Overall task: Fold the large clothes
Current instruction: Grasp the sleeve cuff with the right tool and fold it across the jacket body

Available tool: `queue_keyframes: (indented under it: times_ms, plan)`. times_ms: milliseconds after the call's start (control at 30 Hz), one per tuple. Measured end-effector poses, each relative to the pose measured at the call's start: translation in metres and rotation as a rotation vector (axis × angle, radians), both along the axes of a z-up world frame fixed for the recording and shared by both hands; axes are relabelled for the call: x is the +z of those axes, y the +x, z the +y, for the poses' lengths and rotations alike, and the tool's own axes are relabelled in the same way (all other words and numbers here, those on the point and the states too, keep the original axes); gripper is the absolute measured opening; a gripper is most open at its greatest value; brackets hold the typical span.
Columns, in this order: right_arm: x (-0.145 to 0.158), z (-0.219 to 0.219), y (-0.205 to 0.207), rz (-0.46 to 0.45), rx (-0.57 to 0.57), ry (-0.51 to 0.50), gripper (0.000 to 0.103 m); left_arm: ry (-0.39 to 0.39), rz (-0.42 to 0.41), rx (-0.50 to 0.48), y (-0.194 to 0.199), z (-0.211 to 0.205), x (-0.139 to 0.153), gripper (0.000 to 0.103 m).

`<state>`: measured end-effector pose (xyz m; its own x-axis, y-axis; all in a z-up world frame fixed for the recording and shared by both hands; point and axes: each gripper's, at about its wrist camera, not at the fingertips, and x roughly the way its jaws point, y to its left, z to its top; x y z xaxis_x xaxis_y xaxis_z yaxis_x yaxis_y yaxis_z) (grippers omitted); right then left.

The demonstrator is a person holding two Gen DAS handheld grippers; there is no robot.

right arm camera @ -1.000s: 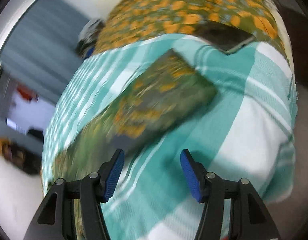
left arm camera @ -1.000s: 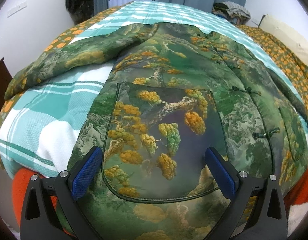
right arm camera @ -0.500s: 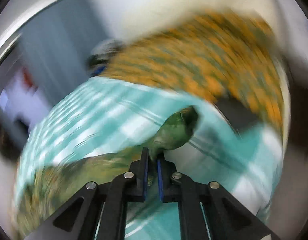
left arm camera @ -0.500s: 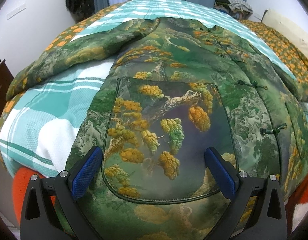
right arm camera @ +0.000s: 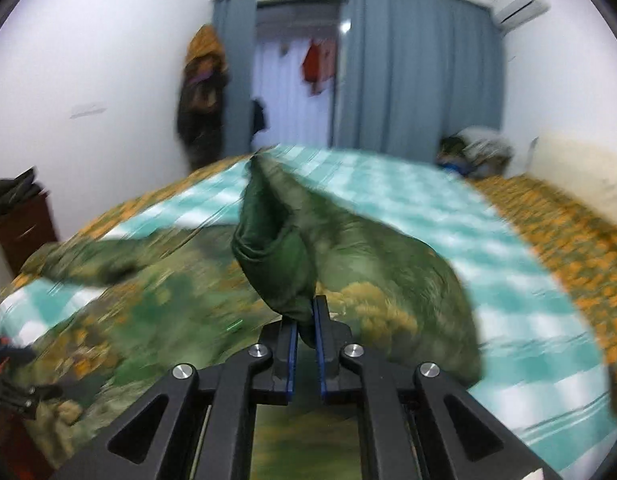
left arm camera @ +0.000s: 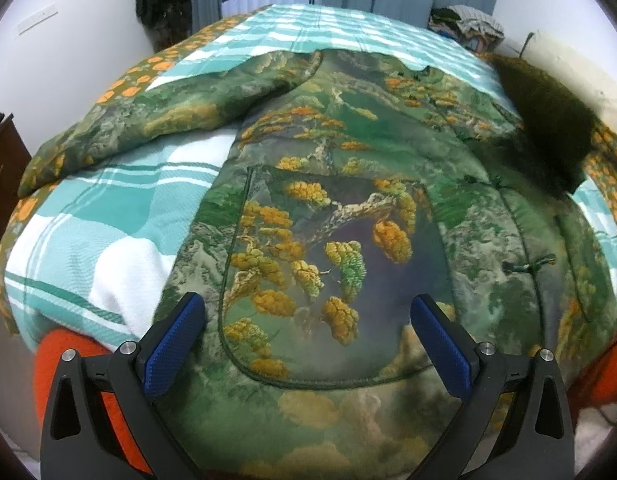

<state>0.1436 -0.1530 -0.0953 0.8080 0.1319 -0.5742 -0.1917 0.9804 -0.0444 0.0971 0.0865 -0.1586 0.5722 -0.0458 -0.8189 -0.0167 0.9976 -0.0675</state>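
Wide-apart jaws on the left gripper (left arm camera: pixel 308 340) hover over the hem end of the green printed jacket (left arm camera: pixel 348 208), pads clear of the cloth; its big patch pocket (left arm camera: pixel 328 272) lies framed between the two blue fingers (left arm camera: pixel 174 344). That jacket is spread front-up across the teal checked blanket (left arm camera: pixel 108 224), one sleeve (left arm camera: pixel 156 120) stretched out to the left. At the far right of the left wrist view, a dark blurred sleeve (left arm camera: pixel 548 120) is raised above the jacket's body. Right gripper (right arm camera: pixel 304 340): jaws pinched tight on the cuff (right arm camera: pixel 276 264) of that second sleeve, which bunches up just ahead of the pads while the sleeve trails away to the right over the blanket.
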Motion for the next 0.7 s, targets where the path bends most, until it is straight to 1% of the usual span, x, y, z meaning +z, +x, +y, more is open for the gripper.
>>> queue_keyframes:
  times_ms: [33,67,100,133,200,233,267,300,367,400,433,467,500,533,567,600,633,667,700]
  plan:
    - [-0.015,0.013,-0.002,0.049,0.02,-0.006,0.022,-0.005,-0.004,-0.007,-0.003,0.0,0.004,0.102]
    - [-0.032,0.025,-0.005,0.12,0.053,0.001,0.042,-0.01,-0.01,-0.018,-0.006,0.0,0.009,0.102]
    - [-0.04,0.029,-0.012,0.153,0.082,0.024,0.048,-0.014,-0.019,-0.031,-0.008,-0.001,0.015,0.102]
    - [-0.045,0.032,-0.019,0.178,0.113,0.049,0.048,-0.016,-0.028,-0.05,-0.009,-0.004,0.022,0.102]
    - [-0.047,0.031,-0.035,0.199,0.143,0.043,0.048,-0.035,-0.046,-0.107,-0.004,-0.014,0.038,0.102]
    - [-0.045,0.026,-0.044,0.198,0.152,0.037,0.049,-0.059,-0.048,-0.139,0.001,-0.019,0.044,0.102]
    - [-0.042,0.02,-0.052,0.191,0.15,0.038,0.051,-0.096,-0.044,-0.172,0.008,-0.025,0.05,0.102]
    - [-0.037,0.009,-0.061,0.178,0.132,0.047,0.058,-0.136,-0.036,-0.202,0.016,-0.032,0.054,0.102]
    - [-0.028,-0.009,-0.072,0.158,0.09,0.078,0.063,-0.243,-0.004,-0.27,0.041,-0.051,0.058,0.102]
    - [-0.025,-0.02,-0.077,0.152,0.062,0.097,0.063,-0.309,0.03,-0.306,0.058,-0.065,0.056,0.102]
    - [-0.025,-0.03,-0.081,0.15,0.035,0.107,0.063,-0.348,0.054,-0.326,0.07,-0.075,0.054,0.102]
    - [-0.026,-0.035,-0.087,0.149,0.018,0.112,0.063,-0.382,0.076,-0.344,0.083,-0.088,0.049,0.102]
    - [-0.027,-0.043,-0.09,0.151,-0.01,0.117,0.063,-0.391,0.092,-0.354,0.096,-0.101,0.043,0.1]
    - [-0.029,-0.049,-0.091,0.156,-0.034,0.124,0.063,-0.375,0.109,-0.357,0.112,-0.117,0.034,0.092]
    - [-0.03,-0.052,-0.093,0.163,-0.051,0.134,0.063,-0.358,0.125,-0.357,0.123,-0.129,0.026,0.086]
    - [-0.032,-0.055,-0.093,0.171,-0.067,0.152,0.063,-0.333,0.16,-0.355,0.139,-0.143,0.013,0.078]
    - [-0.032,-0.057,-0.092,0.173,-0.075,0.167,0.063,-0.32,0.189,-0.345,0.148,-0.152,0.004,0.069]
    - [-0.032,-0.059,-0.09,0.169,-0.078,0.171,0.063,-0.307,0.211,-0.33,0.154,-0.157,-0.005,0.064]
    - [-0.031,-0.06,-0.091,0.159,-0.078,0.166,0.063,-0.286,0.234,-0.309,0.163,-0.165,-0.015,0.046]
